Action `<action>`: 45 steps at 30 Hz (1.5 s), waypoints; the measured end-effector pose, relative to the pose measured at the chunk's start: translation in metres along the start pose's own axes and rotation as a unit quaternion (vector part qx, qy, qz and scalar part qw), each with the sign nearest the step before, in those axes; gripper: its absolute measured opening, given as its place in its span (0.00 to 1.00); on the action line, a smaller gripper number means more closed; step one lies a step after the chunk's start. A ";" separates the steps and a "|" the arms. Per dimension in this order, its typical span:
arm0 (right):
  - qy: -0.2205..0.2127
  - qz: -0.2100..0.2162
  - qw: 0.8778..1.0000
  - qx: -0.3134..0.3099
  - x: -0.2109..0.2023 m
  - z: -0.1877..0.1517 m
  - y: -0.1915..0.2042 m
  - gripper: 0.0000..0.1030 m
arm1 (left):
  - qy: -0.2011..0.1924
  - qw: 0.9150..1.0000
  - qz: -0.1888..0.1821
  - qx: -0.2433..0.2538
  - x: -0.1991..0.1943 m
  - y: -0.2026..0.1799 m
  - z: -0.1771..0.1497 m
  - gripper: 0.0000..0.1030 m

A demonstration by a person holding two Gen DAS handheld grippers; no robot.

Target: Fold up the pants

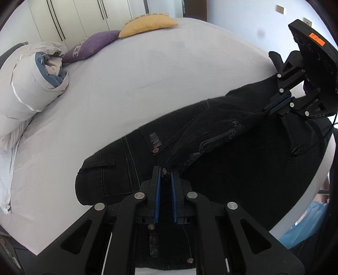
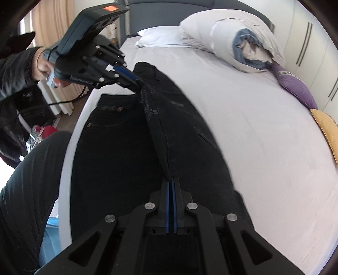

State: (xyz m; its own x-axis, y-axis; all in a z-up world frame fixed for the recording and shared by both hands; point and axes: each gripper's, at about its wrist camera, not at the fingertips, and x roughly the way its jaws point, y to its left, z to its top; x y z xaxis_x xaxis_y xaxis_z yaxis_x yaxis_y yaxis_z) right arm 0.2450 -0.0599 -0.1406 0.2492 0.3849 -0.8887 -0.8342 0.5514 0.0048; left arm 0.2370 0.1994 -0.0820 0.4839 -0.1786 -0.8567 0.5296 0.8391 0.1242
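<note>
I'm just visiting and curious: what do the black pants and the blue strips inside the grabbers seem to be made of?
Pants: likely black denim, matte; visible stitched seams, metal rivets and a worn, faded patch by the pocket. Blue pads on the left gripper: probably rubber or soft plastic, with a ribbed edge; can't be sure. The same strips line the right gripper, pressed together on a fold of pants.

A: Where is room lying open?

B: The bare sheet of the bed (image 1: 160, 69) is stretching wide beyond the pants (image 1: 211, 152), toward the wardrobe (image 1: 69, 17).

A: And what is standing in the way?

B: The rolled duvet (image 1: 31, 84) is sitting at the head end, with the purple cushion (image 1: 93, 45) and yellow cushion (image 1: 145, 24) lying along the far edge. On the near side, the person's leg (image 2: 31, 179) is pressing close beside the bed edge.
</note>
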 end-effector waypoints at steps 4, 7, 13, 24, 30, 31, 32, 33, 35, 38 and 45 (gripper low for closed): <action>0.025 -0.007 0.999 -0.037 0.015 -0.008 0.049 0.03 | 0.026 1.000 0.012 0.002 0.000 -0.017 -0.035 0.07; 0.043 -0.006 0.998 -0.054 0.028 -0.015 0.079 0.03 | 0.048 0.998 0.026 0.012 0.005 -0.031 -0.059 0.07; 0.059 -0.023 0.995 -0.080 0.037 -0.024 0.113 0.03 | 0.066 0.997 0.026 0.024 0.009 -0.052 -0.097 0.08; 0.063 -0.036 0.992 -0.103 0.041 -0.027 0.163 0.03 | 0.075 0.995 0.035 0.053 -0.004 -0.077 -0.146 0.08; 0.062 -0.035 0.994 -0.087 0.038 -0.031 0.173 0.03 | 0.072 0.995 0.035 0.055 -0.013 -0.083 -0.167 0.08; 0.062 -0.035 0.994 -0.086 0.038 -0.031 0.175 0.03 | 0.071 0.995 0.035 0.058 -0.016 -0.085 -0.171 0.08; 0.062 -0.036 0.994 -0.085 0.038 -0.031 0.177 0.03 | 0.070 0.995 0.036 0.062 -0.018 -0.089 -0.177 0.08; 0.061 -0.035 0.994 -0.083 0.037 -0.031 0.180 0.03 | 0.071 0.995 0.036 0.064 -0.019 -0.087 -0.177 0.08; 0.060 -0.032 0.994 -0.080 0.037 -0.030 0.184 0.03 | 0.073 0.995 0.036 0.061 -0.023 -0.092 -0.188 0.08; 0.063 -0.031 0.994 -0.080 0.041 -0.032 0.188 0.03 | 0.075 0.995 0.038 0.061 -0.021 -0.086 -0.191 0.08; 0.081 -0.029 0.995 -0.057 0.056 -0.035 0.183 0.04 | 0.070 0.994 0.048 0.067 -0.012 -0.079 -0.199 0.15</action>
State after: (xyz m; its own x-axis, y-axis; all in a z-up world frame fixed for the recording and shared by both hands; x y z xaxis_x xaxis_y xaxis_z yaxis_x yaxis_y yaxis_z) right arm 0.0887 0.0367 -0.2058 0.2235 0.2246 -0.9485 -0.8734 0.4781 -0.0926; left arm 0.0507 0.2374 -0.1808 0.4399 -0.0199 -0.8978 0.5781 0.7713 0.2662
